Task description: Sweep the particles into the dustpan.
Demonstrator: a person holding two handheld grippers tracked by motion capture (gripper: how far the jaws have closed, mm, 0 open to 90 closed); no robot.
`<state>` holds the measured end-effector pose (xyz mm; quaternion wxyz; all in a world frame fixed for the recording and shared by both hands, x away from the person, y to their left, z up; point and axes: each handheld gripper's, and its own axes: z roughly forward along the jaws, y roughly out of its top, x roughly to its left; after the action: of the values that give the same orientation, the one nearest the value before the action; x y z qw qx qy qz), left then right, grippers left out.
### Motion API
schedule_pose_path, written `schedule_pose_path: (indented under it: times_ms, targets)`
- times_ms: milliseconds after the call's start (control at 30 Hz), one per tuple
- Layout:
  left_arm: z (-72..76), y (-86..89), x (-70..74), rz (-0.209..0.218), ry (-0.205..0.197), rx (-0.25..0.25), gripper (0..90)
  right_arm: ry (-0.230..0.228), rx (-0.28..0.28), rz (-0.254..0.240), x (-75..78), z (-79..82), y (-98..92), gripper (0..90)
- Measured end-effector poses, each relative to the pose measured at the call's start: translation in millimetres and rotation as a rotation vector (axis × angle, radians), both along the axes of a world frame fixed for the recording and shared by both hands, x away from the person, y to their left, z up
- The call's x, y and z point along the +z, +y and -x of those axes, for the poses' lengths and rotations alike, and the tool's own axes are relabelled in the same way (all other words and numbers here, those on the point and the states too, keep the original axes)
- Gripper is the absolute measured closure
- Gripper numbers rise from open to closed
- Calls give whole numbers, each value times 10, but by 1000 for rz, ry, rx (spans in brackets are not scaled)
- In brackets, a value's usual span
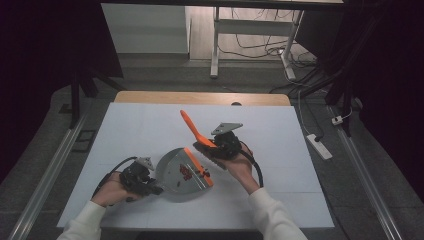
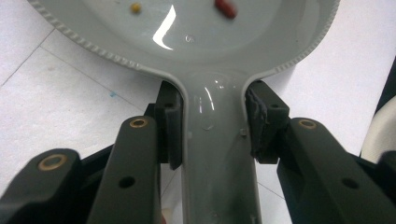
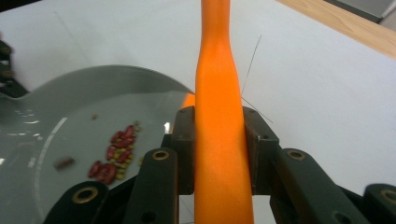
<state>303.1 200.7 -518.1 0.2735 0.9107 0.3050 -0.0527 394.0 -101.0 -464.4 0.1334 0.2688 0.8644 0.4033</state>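
your left gripper (image 1: 150,187) is clenched on the grey dustpan's handle (image 2: 219,154), pads pressing both sides of the neck, at about 7 o'clock on the white table (image 1: 280,165). your right gripper (image 1: 216,147) is clamped around the orange brush handle (image 3: 219,135), which points to 11 o'clock, its head at the pan's right-hand lip. the red and yellow beans (image 3: 114,156) already sit inside the dustpan (image 1: 175,172), near that lip. to do this step well, hold the pan flat and pressed to the table so nothing slips under the lip. draw the brush in short strokes toward the back wall, and tip the pan back before lifting.
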Motion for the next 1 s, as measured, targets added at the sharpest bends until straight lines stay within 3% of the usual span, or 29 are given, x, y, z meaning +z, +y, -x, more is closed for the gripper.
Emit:
schedule_pose_path:
  times_ms: [233, 500, 733, 867, 1000]
  targets:
    - [1, 1, 0, 1, 0, 0, 616, 6, -37, 42, -77, -60, -50, 699]
    - [2, -1, 1, -2, -1, 0, 615, 21, -24, 81, -178, -51, -1, 699]
    - [3, -2, 0, -2, -1, 1, 616, 29, -20, 86, -207, -34, 14, 699]
    - [10, -7, 2, -5, -4, 2, 616, 64, -6, 47, -218, 10, 10, 699]
    - [8, -8, 1, -6, -2, 2, 615, 56, -3, 61, -216, 72, 27, 699]
